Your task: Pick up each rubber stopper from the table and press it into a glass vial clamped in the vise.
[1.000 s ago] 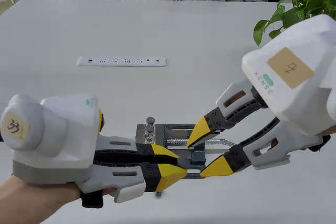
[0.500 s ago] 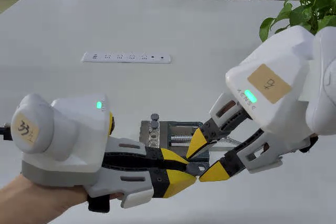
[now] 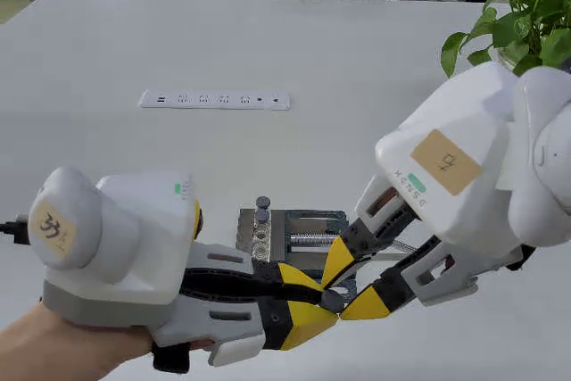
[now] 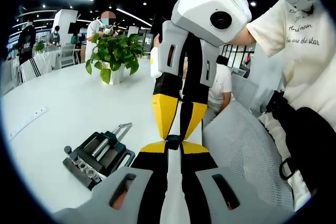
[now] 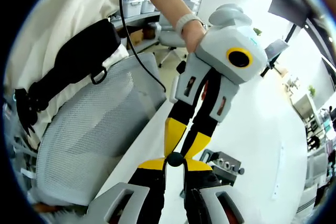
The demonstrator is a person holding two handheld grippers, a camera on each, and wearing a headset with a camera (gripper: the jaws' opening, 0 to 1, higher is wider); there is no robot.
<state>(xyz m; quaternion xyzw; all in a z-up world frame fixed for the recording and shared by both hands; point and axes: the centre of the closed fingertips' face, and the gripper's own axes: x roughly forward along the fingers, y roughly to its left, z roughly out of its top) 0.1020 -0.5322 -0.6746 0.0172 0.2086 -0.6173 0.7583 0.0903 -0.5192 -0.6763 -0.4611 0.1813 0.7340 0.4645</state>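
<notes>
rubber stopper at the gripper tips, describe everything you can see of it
The rubber stopper is a small, dark, rounded plug with a matte look. It is held in the air, nearer the person than the vise, where the yellow tips of the left gripper and the right gripper meet. Both pairs of tips close on it from opposite sides. Its finer shape is too small to tell.

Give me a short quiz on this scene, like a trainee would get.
1. True or false: the small dark round rubber stopper lies loose on the white table.
2. Which lies on that table beyond the grey metal vise? A. white power strip B. hammer C. cup
3. Fill in: the left tongs and right tongs meet tip to tip on the ____.
Key: 1 false; 2 A; 3 stopper.
</notes>
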